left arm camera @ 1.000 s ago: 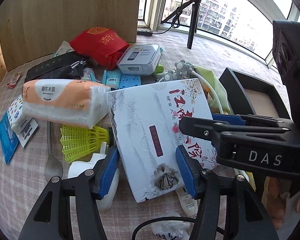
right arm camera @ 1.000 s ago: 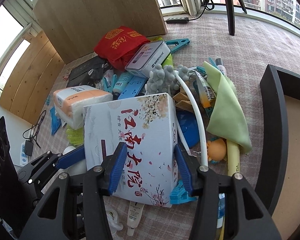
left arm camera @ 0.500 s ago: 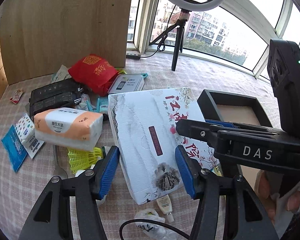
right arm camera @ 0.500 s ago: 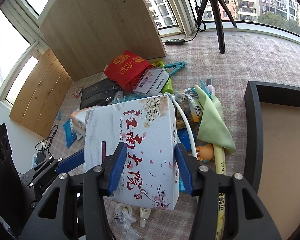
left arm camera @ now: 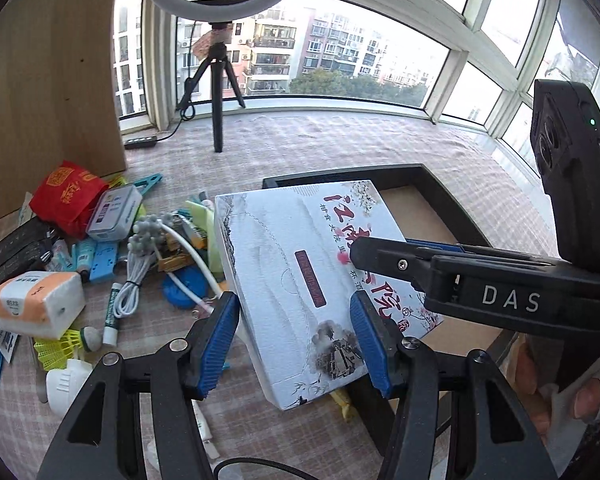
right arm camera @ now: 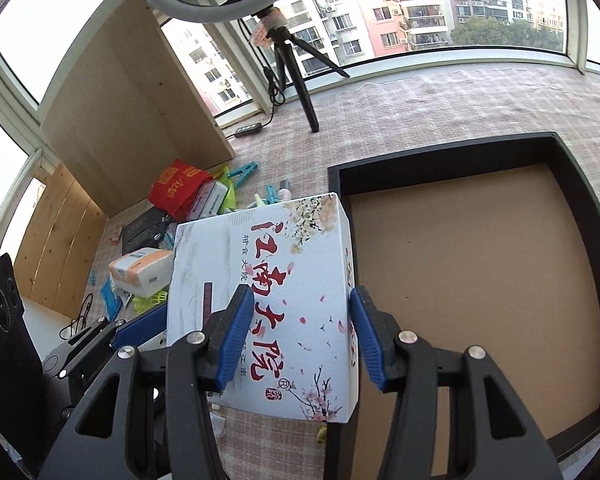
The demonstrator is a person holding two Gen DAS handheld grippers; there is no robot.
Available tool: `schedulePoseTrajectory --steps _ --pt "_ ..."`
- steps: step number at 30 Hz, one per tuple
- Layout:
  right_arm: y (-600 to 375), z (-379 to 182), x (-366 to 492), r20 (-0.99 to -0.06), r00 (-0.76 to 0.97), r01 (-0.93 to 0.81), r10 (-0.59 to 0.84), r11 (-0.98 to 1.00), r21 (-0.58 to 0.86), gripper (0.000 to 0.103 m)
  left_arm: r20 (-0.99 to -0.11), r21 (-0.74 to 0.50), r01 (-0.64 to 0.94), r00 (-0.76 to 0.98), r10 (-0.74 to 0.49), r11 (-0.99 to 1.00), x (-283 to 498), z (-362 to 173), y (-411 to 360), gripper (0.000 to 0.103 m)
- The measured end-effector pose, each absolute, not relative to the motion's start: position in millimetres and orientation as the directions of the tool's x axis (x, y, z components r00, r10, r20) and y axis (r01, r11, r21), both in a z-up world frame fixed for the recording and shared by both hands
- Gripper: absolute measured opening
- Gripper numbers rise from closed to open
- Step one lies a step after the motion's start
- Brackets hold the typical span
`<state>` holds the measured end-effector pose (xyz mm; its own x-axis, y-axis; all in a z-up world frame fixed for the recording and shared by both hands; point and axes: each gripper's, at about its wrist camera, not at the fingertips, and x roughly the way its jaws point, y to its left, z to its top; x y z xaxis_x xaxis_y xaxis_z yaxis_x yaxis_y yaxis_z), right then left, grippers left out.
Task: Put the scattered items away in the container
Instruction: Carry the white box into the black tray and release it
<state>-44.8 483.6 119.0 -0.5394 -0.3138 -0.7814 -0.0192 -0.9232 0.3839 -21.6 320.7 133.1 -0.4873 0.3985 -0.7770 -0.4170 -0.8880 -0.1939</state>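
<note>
A white carton with red calligraphy and blossom print (left arm camera: 300, 264) (right arm camera: 296, 280) hangs tilted in the air, held from two sides. My left gripper (left arm camera: 296, 336) is shut on its near end, blue pads against the carton. My right gripper (right arm camera: 300, 320) is shut on the opposite edge and shows as a black arm at the right of the left wrist view (left arm camera: 384, 248). The black tray with a brown floor (right arm camera: 440, 152) (left arm camera: 340, 176) lies just right of and partly under the carton. The scattered items (left arm camera: 148, 248) lie on the checked cloth to the left.
The pile holds a tissue pack (left arm camera: 36, 304), a red bag (left arm camera: 68, 196), a yellow shuttlecock (left arm camera: 56, 348), a white cable (left arm camera: 128, 292) and a small tin (left arm camera: 114, 214). A ring light on a tripod (left arm camera: 218, 92) and a wooden board (left arm camera: 48, 80) stand behind. A hand (left arm camera: 548, 384) holds the right gripper.
Both grippers have lifted the carton off the pile and carried it right, so it now hangs at the tray's left edge. Their grip has not changed.
</note>
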Motion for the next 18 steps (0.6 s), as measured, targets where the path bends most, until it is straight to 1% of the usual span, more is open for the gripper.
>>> schedulePoseTrajectory --steps 6,10,12,14,18 --pt "544 122 -10 -0.788 -0.583 -0.163 -0.197 -0.922 0.35 0.049 -0.788 -0.189 -0.561 -0.403 0.465 -0.806 -6 135 383 0.055" --pt "584 124 15 -0.788 -0.6 -0.26 -0.136 -0.899 0.353 0.049 -0.792 -0.224 -0.661 -0.305 0.529 -0.716 14 138 416 0.054" --pt "599 126 26 -0.782 -0.612 -0.299 -0.116 -0.882 0.364 0.049 -0.785 -0.213 -0.703 -0.29 0.548 -0.678 27 143 427 0.054" --pt "606 128 31 -0.779 -0.62 -0.316 -0.095 -0.878 0.359 0.049 -0.776 -0.182 -0.722 -0.312 0.548 -0.668 35 148 431 0.054" --pt "595 130 30 -0.777 -0.622 -0.296 -0.098 -0.89 0.348 0.049 -0.778 -0.196 -0.707 -0.309 0.547 -0.679 31 150 420 0.054"
